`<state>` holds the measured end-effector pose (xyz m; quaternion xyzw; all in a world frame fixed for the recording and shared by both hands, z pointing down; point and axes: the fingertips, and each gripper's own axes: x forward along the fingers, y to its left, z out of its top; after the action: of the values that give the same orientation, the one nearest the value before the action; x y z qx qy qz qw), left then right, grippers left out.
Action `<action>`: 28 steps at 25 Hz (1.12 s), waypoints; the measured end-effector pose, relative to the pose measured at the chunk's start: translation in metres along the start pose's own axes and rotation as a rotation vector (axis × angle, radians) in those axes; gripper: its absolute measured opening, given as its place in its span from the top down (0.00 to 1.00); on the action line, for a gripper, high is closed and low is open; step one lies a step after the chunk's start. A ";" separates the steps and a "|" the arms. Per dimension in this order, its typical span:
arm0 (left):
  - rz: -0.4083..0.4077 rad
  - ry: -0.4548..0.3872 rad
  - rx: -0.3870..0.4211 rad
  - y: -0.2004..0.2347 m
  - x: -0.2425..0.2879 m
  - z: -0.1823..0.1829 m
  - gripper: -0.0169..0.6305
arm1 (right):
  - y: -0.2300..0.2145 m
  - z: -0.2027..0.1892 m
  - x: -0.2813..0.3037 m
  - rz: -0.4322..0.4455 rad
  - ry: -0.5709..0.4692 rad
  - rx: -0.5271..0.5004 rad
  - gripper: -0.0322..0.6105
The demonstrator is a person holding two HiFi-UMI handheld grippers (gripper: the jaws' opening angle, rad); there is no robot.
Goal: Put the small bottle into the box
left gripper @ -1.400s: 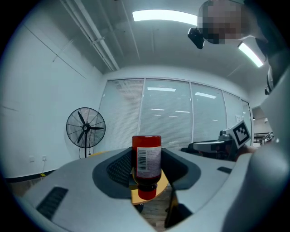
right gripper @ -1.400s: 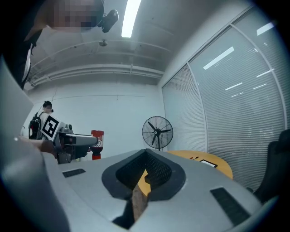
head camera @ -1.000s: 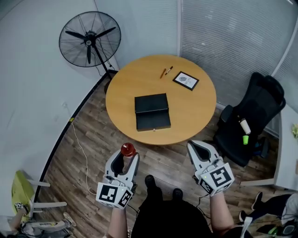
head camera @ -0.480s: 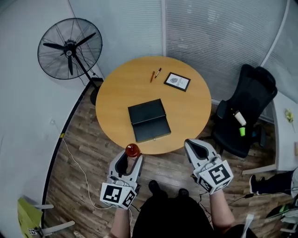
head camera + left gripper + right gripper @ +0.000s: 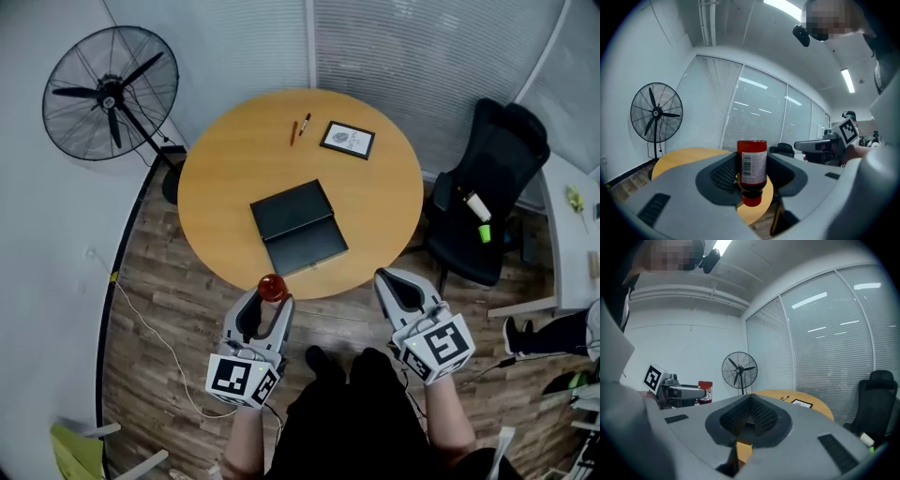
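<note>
Now, at your far left a black pedestal fan (image 5: 111,89) stands on the wood floor, just beside the round wooden table (image 5: 225,159). Your left gripper (image 5: 270,305) hangs at the table's near edge, above the floor. Its jaws are clamped on the small bottle (image 5: 752,171), one pad against each side of the labelled body. In the left gripper view the bottle's red cap is at the lower end and a barcode faces the camera.

On the table, the black box (image 5: 298,227) lies near the middle, a little toward your side and well apart from the bottle. Farther back lie two pens (image 5: 299,127), with a framed card (image 5: 347,140) just to their right.

Your right gripper (image 5: 398,281) hovers off the table's near right edge. Its jaws are pressed together and it holds nothing. Beyond it, to the right of the table, stands a black office chair (image 5: 487,187) with small items on its seat.
</note>
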<state>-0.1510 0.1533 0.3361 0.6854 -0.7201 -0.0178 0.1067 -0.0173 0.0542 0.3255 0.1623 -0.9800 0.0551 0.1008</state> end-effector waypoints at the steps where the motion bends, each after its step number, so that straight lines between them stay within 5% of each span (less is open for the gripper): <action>1: -0.004 0.009 -0.002 0.002 0.002 -0.005 0.68 | 0.001 -0.003 0.001 -0.002 0.007 0.002 0.94; 14: 0.031 0.105 -0.020 0.016 0.053 -0.047 0.68 | -0.043 -0.024 0.031 0.039 0.044 0.047 0.94; 28: 0.088 0.309 0.029 0.027 0.158 -0.097 0.68 | -0.124 -0.014 0.091 0.159 0.038 0.070 0.94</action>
<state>-0.1662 0.0104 0.4561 0.6493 -0.7246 0.1027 0.2070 -0.0585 -0.0887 0.3683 0.0863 -0.9852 0.1004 0.1091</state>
